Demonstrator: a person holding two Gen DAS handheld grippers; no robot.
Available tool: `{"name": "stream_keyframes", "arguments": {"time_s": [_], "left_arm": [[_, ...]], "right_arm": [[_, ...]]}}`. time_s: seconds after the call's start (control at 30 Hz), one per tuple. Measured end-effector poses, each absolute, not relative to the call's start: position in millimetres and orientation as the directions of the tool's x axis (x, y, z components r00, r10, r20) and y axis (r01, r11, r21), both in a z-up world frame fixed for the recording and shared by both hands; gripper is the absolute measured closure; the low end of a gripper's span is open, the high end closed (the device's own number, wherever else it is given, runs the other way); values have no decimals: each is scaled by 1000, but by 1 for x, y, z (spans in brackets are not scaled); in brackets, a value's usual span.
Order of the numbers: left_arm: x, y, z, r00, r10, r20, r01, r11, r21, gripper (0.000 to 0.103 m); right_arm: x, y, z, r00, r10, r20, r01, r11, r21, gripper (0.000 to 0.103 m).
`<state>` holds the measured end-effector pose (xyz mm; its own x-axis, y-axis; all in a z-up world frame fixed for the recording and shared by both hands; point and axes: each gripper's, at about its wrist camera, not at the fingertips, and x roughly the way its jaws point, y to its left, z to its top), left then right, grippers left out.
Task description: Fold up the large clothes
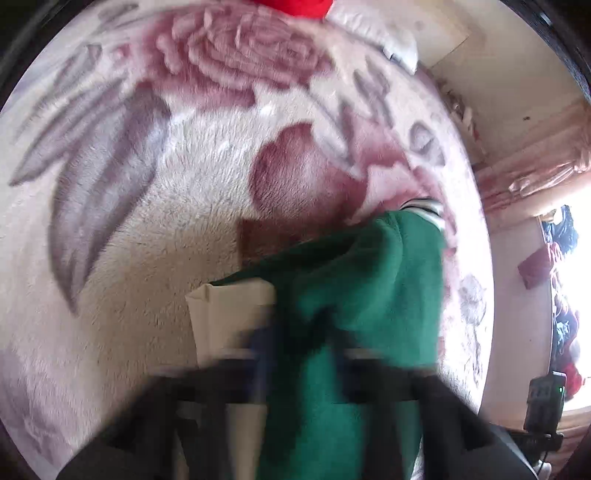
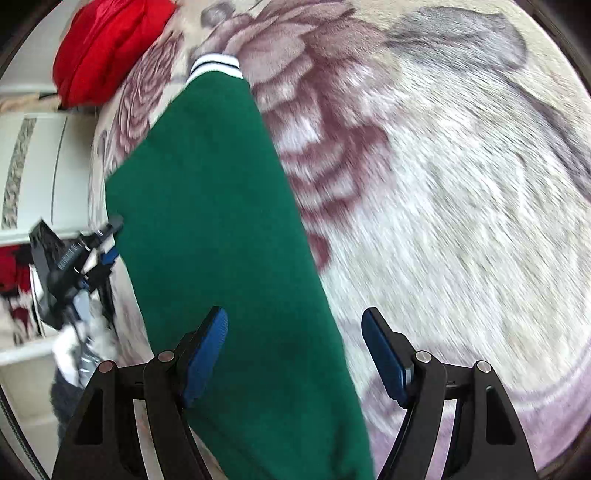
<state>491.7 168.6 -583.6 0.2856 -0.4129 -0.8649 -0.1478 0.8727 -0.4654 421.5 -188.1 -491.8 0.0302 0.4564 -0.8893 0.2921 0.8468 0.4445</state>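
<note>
A green garment [image 2: 221, 184] with a white, dark-striped cuff [image 2: 214, 66] lies stretched over the floral plush blanket [image 2: 443, 221]. My right gripper [image 2: 295, 325] hovers open above its near end, blue pads [image 2: 207, 354] wide apart and nothing pinched. At the garment's left edge is my left gripper [image 2: 107, 240]. In the blurred left wrist view the green garment [image 1: 369, 295] bunches up between the fingers of the left gripper [image 1: 291, 325], which is shut on it. The cuff [image 1: 424, 206] hangs beyond. The cloth hides one left finger.
A red puffy item [image 2: 107, 44] sits at the blanket's far corner, a white pillow [image 1: 376, 29] beside it. A white cabinet [image 2: 37, 147] stands past the left edge of the bed. A bright window with hanging clothes [image 1: 565, 277] and a black device [image 1: 545, 406] lie to the right.
</note>
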Motion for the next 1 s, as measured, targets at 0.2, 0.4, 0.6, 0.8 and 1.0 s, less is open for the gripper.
{"name": "stream_keyframes", "arguments": {"time_s": [0.2, 0.4, 0.6, 0.8, 1.0], "left_arm": [[499, 200, -634, 227, -486, -844, -227, 817, -531, 99], [486, 222, -602, 251, -604, -757, -283, 702, -654, 90], [445, 231, -598, 234, -640, -731, -281, 676, -682, 28], [457, 210, -624, 274, -601, -751, -293, 692, -660, 43], [458, 222, -631, 314, -526, -790, -302, 733, -609, 86]], "right_arm": [[426, -178, -520, -7, 457, -889, 337, 838, 429, 26], [404, -176, -530, -57, 451, -891, 349, 845, 406, 26], [357, -188, -521, -72, 444, -893, 369, 844, 390, 26], [305, -197, -546, -113, 478, -871, 449, 806, 384, 26], [264, -212, -559, -134, 483, -865, 486, 793, 367, 26]]}}
